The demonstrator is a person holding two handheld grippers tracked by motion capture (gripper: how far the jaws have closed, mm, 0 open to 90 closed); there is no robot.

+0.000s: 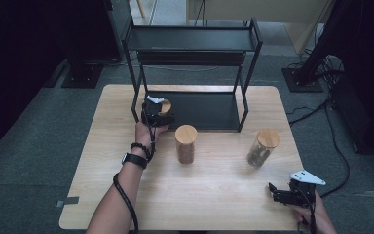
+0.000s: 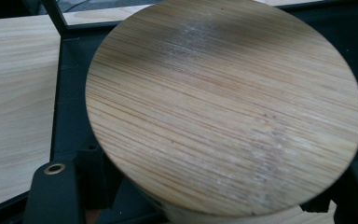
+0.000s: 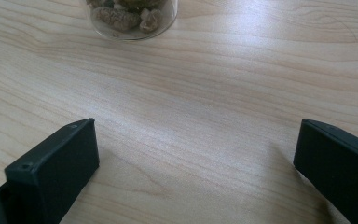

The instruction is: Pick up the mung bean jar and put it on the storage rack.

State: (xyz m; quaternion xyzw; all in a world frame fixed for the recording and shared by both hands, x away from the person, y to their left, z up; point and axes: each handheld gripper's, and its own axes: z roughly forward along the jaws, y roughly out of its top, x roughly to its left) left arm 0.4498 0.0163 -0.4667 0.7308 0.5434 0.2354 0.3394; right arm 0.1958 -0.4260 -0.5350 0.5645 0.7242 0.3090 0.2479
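Note:
My left gripper [image 1: 157,113] is shut on a jar with a round bamboo lid [image 2: 223,107], held at the left end of the black rack's lower shelf [image 1: 209,109]. In the left gripper view the lid hides the jar's body, and a black jaw stands on each side of it. A second bamboo-lidded jar [image 1: 185,144] with brown contents stands at the table's middle. A third, clear jar [image 1: 262,147] holds brown lumps [image 3: 130,16] and stands to the right. My right gripper [image 1: 277,192] rests open near the front right corner, with nothing between its jaws [image 3: 196,154].
The black two-level metal rack [image 1: 195,39] stands at the back of the wooden table [image 1: 214,195]. Its thin legs [image 1: 244,105] frame the lower shelf. Cables and black stand bases lie on the grey floor around the table.

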